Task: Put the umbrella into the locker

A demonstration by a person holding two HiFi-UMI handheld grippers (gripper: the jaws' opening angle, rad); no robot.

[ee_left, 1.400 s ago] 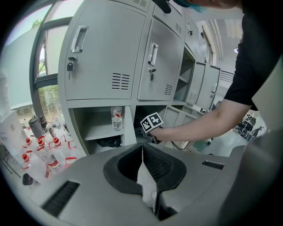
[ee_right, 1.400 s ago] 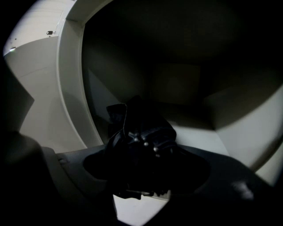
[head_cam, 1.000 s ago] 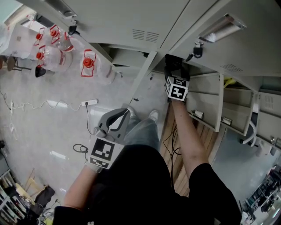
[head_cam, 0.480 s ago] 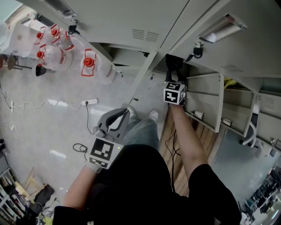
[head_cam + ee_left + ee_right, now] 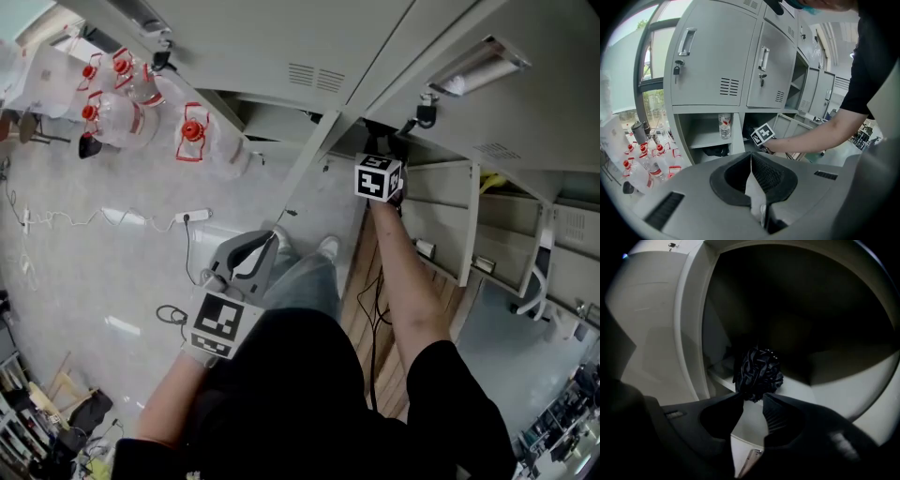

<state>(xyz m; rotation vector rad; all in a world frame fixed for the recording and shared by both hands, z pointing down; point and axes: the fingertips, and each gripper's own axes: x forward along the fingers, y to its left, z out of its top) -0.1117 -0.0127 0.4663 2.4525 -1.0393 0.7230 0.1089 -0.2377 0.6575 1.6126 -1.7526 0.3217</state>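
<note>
A black folded umbrella (image 5: 757,373) lies bunched on the pale shelf inside a dark locker compartment (image 5: 693,333). My right gripper (image 5: 750,397) reaches into that compartment with its tips just at the umbrella's near edge. Its jaws are closing, a gap still stands between them, and I see no pad pressing on the fabric. In the head view only its marker cube (image 5: 379,176) and the forearm show at the locker mouth. My left gripper (image 5: 272,234) hangs low in front of the person's legs, its jaws shut (image 5: 751,157) with nothing between them.
Large water bottles with red caps (image 5: 122,103) stand on the floor at the left. A power strip (image 5: 192,218) and cables lie on the floor. An open locker door (image 5: 441,220) stands right of my arm. A small bottle (image 5: 724,126) sits in the neighbouring compartment.
The right gripper's marker cube has rolled and shifted slightly up the head view at the locker mouth. The left gripper has stayed in place.
</note>
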